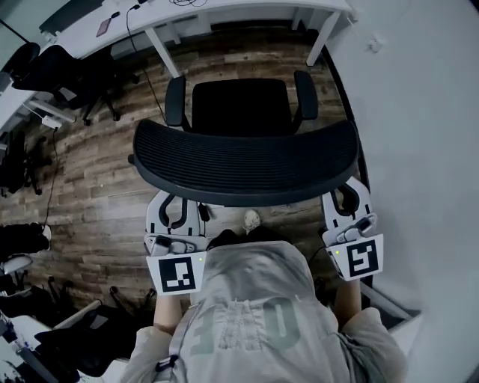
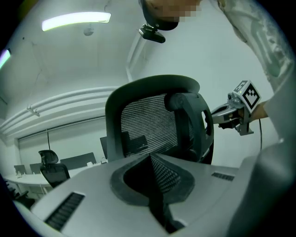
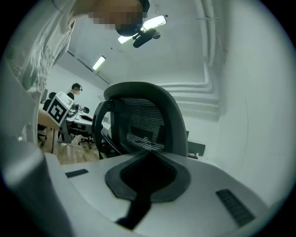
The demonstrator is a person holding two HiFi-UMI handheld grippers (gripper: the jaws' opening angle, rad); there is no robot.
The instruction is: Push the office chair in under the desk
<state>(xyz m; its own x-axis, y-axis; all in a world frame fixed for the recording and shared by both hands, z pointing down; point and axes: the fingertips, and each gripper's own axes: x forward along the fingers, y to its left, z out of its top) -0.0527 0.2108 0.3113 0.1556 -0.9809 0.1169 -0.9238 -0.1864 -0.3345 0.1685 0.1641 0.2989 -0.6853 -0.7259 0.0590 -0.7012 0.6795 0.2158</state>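
left gripper (image 2: 150,156), right gripper (image 3: 148,152): fingers (image 2: 92,185) closed, empty | office chair (image 1: 243,161) backrest lay dead ahead, spanning left-right, both grippers equally near | desk (image 1: 247,9) beyond

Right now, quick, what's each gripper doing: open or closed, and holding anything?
Left gripper: closed, nothing between its jaws, behind the office chair.
Right gripper: closed, nothing between its jaws, behind the same chair.
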